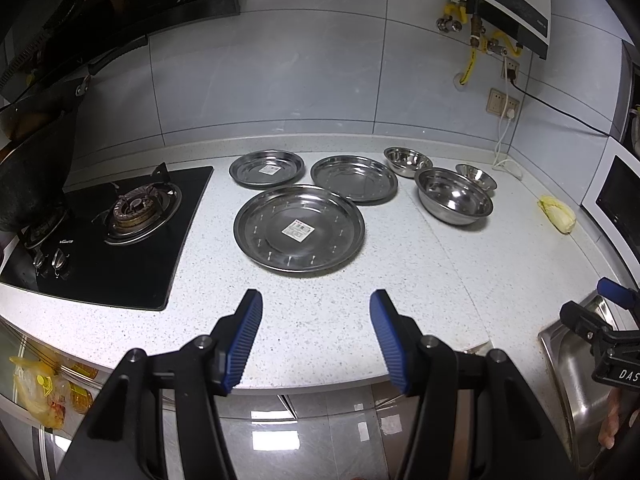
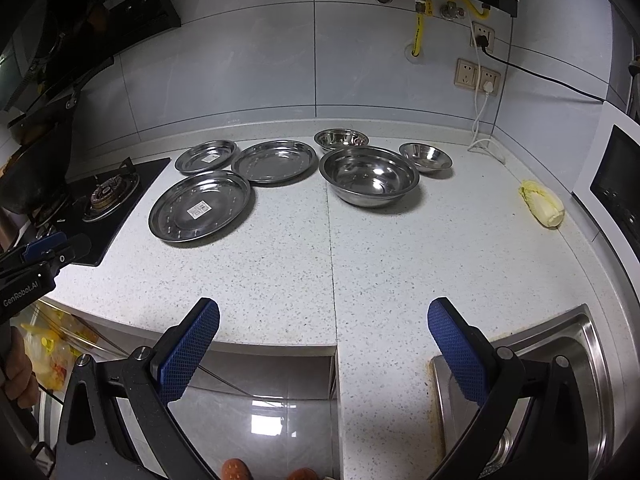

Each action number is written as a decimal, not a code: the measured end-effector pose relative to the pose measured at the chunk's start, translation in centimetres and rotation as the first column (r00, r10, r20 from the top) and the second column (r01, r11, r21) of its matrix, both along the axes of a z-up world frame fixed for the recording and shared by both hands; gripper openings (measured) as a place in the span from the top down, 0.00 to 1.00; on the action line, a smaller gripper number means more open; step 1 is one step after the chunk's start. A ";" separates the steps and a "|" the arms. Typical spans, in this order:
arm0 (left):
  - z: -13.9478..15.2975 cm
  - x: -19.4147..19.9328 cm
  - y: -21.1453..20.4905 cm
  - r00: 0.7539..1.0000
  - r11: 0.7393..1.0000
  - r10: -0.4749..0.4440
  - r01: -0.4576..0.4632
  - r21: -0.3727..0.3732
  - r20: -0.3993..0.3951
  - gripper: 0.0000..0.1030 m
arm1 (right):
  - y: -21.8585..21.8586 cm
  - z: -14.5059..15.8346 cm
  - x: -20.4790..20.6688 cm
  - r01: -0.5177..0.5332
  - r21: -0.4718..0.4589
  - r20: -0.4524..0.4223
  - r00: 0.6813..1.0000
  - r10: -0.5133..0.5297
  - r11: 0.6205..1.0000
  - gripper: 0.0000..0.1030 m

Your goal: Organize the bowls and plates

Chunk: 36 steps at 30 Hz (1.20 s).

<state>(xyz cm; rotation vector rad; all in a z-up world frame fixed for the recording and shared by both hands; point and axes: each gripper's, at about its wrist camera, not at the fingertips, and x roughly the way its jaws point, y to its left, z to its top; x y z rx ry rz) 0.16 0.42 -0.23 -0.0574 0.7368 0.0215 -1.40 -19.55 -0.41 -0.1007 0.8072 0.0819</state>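
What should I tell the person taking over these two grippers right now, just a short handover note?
Left gripper: open, empty, over the counter's front edge.
Right gripper: open, empty, near the sink.
Three plates lie unstacked: large plate in front, medium plate and small plate behind it.
Three bowls to their right: large bowl, and two small bowls behind it.
Done: nothing stacked.
Left: all the organizing, perhaps nesting plates and bowls by size.
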 end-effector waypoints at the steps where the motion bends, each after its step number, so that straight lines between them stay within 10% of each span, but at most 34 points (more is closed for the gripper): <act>1: 0.0 0.1 0.0 1.000 1.000 0.000 0.000 0.000 -0.001 0.47 | 0.0 0.0 0.0 -0.001 0.000 0.000 1.000 0.001 1.000 0.01; 36: -0.4 0.6 1.3 1.000 1.000 0.017 -0.017 -0.002 -0.006 0.47 | 0.8 -0.4 0.9 -0.004 -0.006 -0.005 1.000 0.004 1.000 0.01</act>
